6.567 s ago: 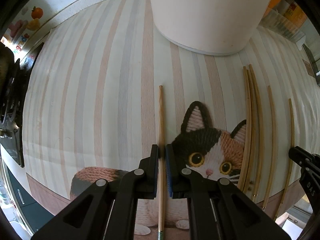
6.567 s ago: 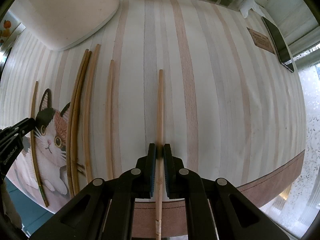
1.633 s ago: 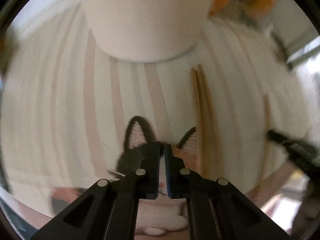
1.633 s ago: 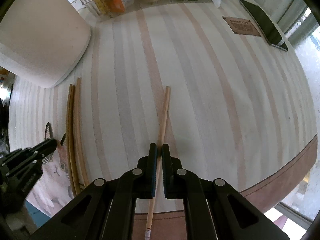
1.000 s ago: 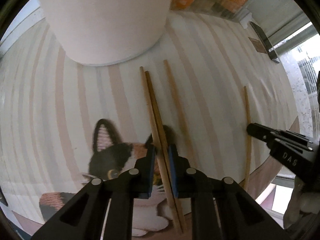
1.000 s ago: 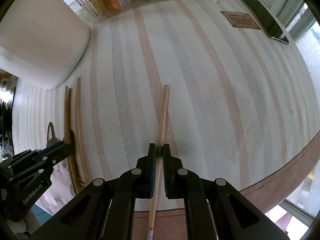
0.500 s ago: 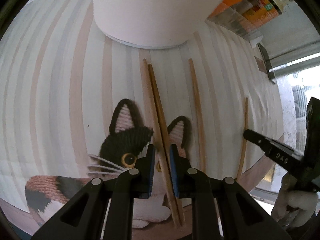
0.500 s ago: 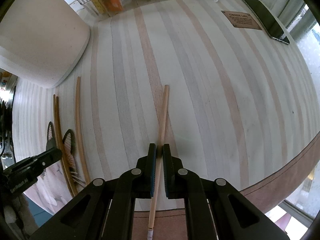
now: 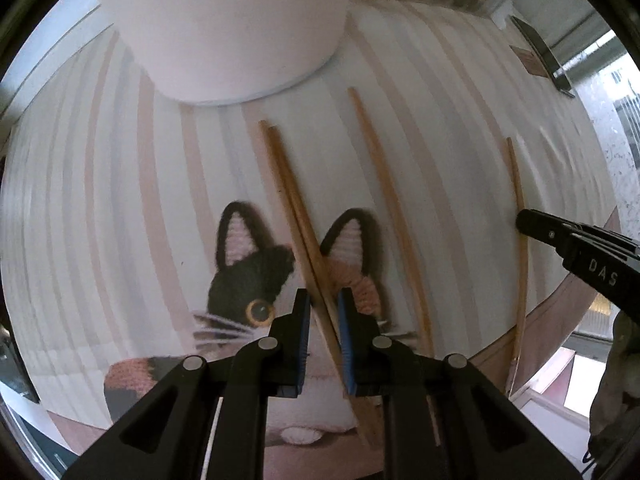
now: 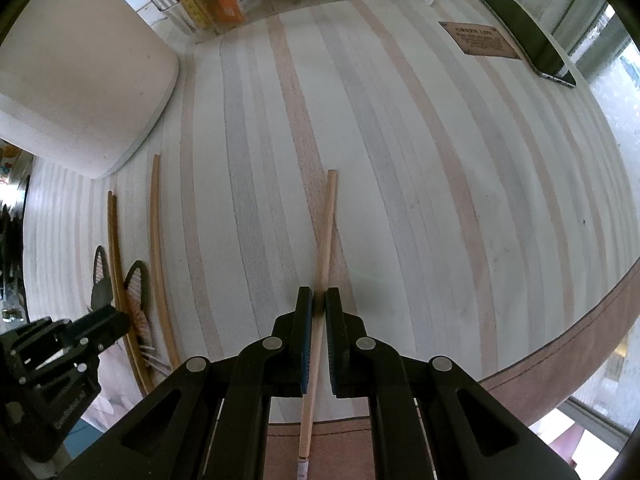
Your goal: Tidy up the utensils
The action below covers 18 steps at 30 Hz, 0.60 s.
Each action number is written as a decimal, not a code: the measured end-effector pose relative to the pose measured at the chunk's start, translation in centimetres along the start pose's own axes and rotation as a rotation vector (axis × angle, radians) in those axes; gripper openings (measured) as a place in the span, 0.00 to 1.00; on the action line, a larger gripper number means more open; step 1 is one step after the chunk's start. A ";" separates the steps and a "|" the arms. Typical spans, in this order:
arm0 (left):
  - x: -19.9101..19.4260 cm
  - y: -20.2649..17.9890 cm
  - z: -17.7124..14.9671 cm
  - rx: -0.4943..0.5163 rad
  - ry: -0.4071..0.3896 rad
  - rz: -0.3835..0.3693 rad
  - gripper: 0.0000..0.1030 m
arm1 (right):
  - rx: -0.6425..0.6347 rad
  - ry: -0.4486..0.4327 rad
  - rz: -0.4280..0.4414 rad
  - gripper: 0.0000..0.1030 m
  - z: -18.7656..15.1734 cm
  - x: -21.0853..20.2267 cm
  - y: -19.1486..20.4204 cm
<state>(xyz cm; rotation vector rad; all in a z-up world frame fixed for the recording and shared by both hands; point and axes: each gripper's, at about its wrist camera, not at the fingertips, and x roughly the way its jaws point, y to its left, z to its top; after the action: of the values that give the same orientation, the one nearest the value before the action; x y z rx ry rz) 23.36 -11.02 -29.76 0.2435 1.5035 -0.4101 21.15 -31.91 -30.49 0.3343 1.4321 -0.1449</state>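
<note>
The left gripper [image 9: 322, 312], jaws narrowly parted, straddles the chopstick pair [image 9: 298, 216] running lengthwise away toward the pot [image 9: 224, 24]; the right gripper [image 10: 319, 304] clamps one chopstick [image 10: 325, 236].

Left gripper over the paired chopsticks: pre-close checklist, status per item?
1. Left gripper jaws open: ok.
2. Paired chopsticks between the jaws: ok, both run through the gap at a slant.
3. Both sticks will be caught together: cannot tell, they cross the gap diagonally.
4. Single chopstick outside the left jaws: ok, it lies apart to the right.
5. Right gripper shut on its own chopstick: ok.
6. White container clear of the left fingers: ok, it stands beyond the stick tips.
7. Contact height above the placemat: cannot tell.
</note>
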 end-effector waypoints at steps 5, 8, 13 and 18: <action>-0.8 3.3 -0.7 -0.040 -0.009 0.039 0.01 | -0.007 0.000 -0.003 0.07 0.0 0.0 0.2; -0.6 5.2 -1.2 -0.081 0.004 0.026 0.01 | -0.023 0.003 -0.007 0.07 0.0 0.1 0.9; -0.5 7.3 -2.0 -0.233 -0.012 -0.207 0.02 | -0.037 0.010 0.003 0.07 0.2 0.3 2.0; -0.1 6.0 -1.3 -0.183 -0.003 -0.183 0.04 | -0.050 0.012 0.005 0.07 0.1 0.4 2.8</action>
<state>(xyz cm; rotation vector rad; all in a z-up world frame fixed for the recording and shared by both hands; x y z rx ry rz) 24.61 -5.02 -30.37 -0.0396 1.5550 -0.4146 22.14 -29.31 -30.48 0.2981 1.4447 -0.1031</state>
